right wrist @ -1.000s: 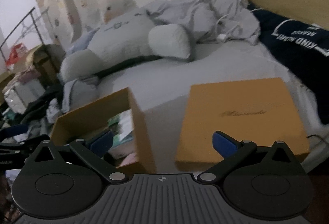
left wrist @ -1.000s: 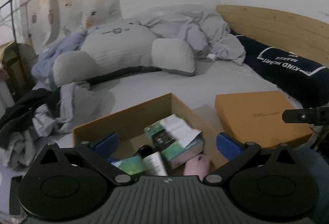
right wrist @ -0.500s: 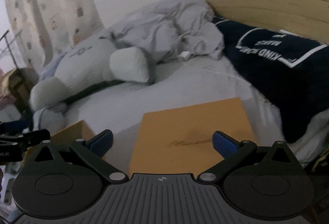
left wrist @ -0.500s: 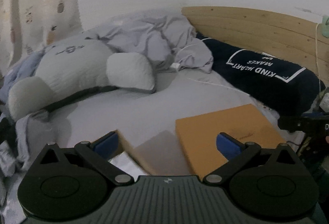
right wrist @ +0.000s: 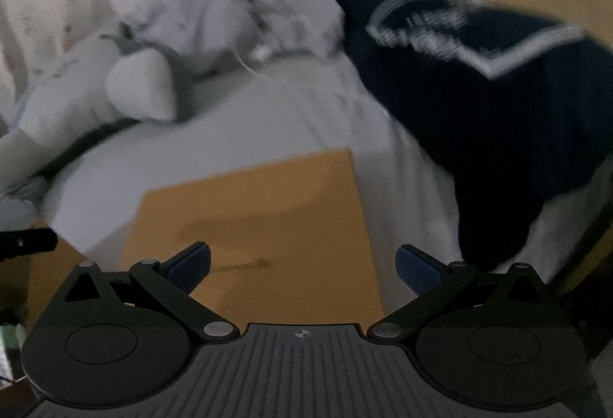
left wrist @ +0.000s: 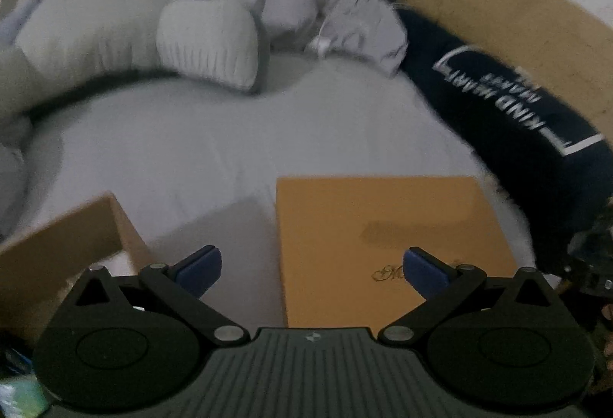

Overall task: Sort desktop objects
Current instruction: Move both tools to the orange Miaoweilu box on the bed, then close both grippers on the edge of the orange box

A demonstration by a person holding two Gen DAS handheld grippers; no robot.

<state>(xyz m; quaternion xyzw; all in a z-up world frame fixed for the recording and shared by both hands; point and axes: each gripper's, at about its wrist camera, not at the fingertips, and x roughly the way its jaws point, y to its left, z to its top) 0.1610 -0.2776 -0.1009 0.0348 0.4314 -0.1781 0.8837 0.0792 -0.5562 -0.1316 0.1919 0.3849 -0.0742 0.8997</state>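
An orange box lid with gold script lies flat on the grey bed sheet; it also shows in the right wrist view. The open brown cardboard box sits to its left, only its right corner in view. My left gripper is open and empty, above the lid's left edge. My right gripper is open and empty, above the lid. The box's contents are hidden. Both views are blurred.
A grey plush pillow and crumpled grey bedding lie at the back. A navy bolster with white lettering runs along the wooden headboard on the right. Bare sheet lies beyond the boxes.
Both grippers have swung right, from the open box toward the orange lid, and closer to the bed. The box's contents have left the left view. Both stay open.
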